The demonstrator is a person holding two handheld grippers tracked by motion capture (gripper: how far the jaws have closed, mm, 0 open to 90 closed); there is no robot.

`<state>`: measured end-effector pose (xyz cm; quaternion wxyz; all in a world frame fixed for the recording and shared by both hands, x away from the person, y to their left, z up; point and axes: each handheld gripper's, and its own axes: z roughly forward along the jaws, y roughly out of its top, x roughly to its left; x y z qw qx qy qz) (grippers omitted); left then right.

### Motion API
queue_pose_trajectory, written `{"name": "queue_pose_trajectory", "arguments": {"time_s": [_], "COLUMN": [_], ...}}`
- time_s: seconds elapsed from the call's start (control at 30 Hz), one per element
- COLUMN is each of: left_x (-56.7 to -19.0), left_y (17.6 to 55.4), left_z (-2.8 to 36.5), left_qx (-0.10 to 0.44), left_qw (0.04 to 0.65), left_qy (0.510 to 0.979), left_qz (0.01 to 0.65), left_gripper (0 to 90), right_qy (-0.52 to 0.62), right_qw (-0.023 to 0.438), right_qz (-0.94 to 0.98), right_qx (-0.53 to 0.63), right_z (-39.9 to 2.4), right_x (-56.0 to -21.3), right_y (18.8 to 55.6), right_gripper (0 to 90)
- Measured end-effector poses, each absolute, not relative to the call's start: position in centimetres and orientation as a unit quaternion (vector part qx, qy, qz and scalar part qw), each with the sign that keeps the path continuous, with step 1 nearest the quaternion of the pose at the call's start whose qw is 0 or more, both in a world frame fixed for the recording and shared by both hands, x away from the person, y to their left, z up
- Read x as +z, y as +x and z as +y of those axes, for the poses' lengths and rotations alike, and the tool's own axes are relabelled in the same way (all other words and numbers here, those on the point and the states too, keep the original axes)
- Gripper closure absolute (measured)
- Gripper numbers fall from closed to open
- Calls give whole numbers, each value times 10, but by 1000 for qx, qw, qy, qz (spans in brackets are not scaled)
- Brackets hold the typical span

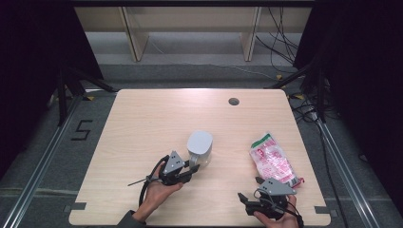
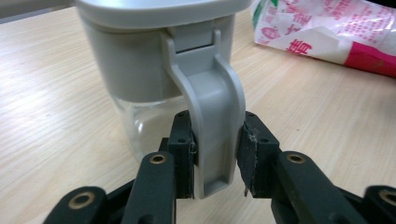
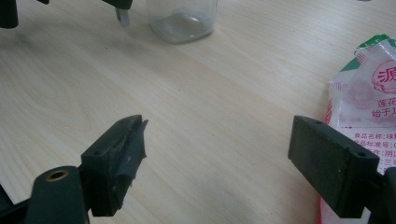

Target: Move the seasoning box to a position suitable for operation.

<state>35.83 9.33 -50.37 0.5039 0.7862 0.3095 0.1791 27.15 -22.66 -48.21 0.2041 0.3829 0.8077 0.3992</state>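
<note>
A clear jug (image 1: 199, 147) with a grey lid and a grey handle (image 2: 215, 116) stands upright at the middle of the wooden table (image 1: 157, 118). My left gripper (image 1: 192, 168) reaches in from the jug's near-left side. In the left gripper view its jaws (image 2: 215, 123) straddle the handle, pads close on either side, and I see no squeeze. My right gripper (image 1: 244, 199) rests near the front edge, jaws (image 3: 219, 135) wide apart with bare table between them. A pink and white food packet (image 1: 273, 159) lies flat just beyond and to the right of it.
A small round grommet hole (image 1: 233, 101) sits near the table's far edge. The jug's glass base (image 3: 182, 18) and the tip of the left gripper (image 3: 121, 11) show far off in the right gripper view. Cables and wooden shelf legs lie on the floor behind the table.
</note>
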Motion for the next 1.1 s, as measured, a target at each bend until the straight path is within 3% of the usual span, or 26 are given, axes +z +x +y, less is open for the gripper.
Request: {"name": "queue_pose_trajectory", "arguments": {"time_s": [0.57, 1.1], "left_x": [-507, -508], "left_y": [376, 395], "left_z": [125, 125], "left_qx": [239, 267], "left_qw": [487, 480], "left_qy": [766, 756], "left_qz": [346, 357], "left_gripper": [678, 694], "right_qy": [380, 381], "right_qw": [194, 200], "right_qz": [810, 811], "right_qx": [403, 396], "right_z": [-226, -224], "right_x": [-483, -482], "right_y": [272, 271], "right_gripper": [196, 196]}}
